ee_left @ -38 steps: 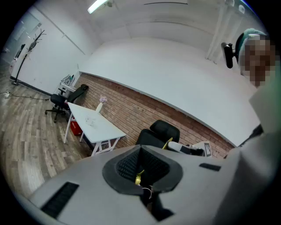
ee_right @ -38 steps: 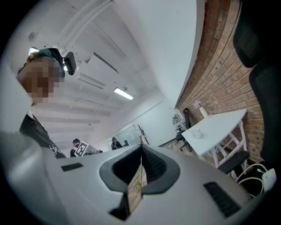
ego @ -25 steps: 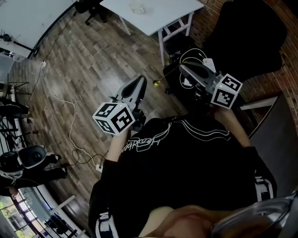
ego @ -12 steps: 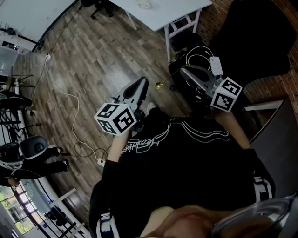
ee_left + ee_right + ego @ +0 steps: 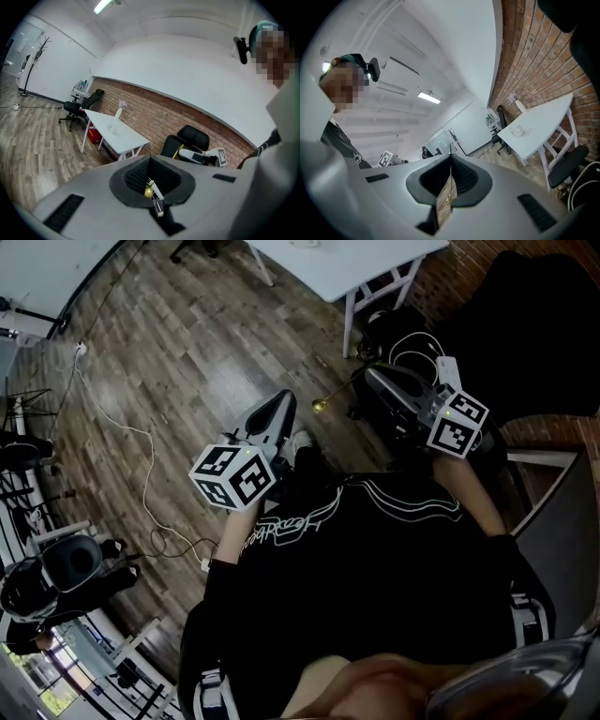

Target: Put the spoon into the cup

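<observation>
A white table [image 5: 366, 254] stands on a wood-plank floor [image 5: 187, 352] beside a brick wall [image 5: 154, 110], with a black chair [image 5: 193, 137] near it and a white cable [image 5: 148, 460] trailing across the boards.

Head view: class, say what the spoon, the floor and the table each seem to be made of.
The spoon looks like metal with a gold finish: thin stem, bright glint. The floor looks like wood or wood-look planks, matte grey-brown: grain and seams show. The table has a smooth white top, perhaps laminate.
</observation>
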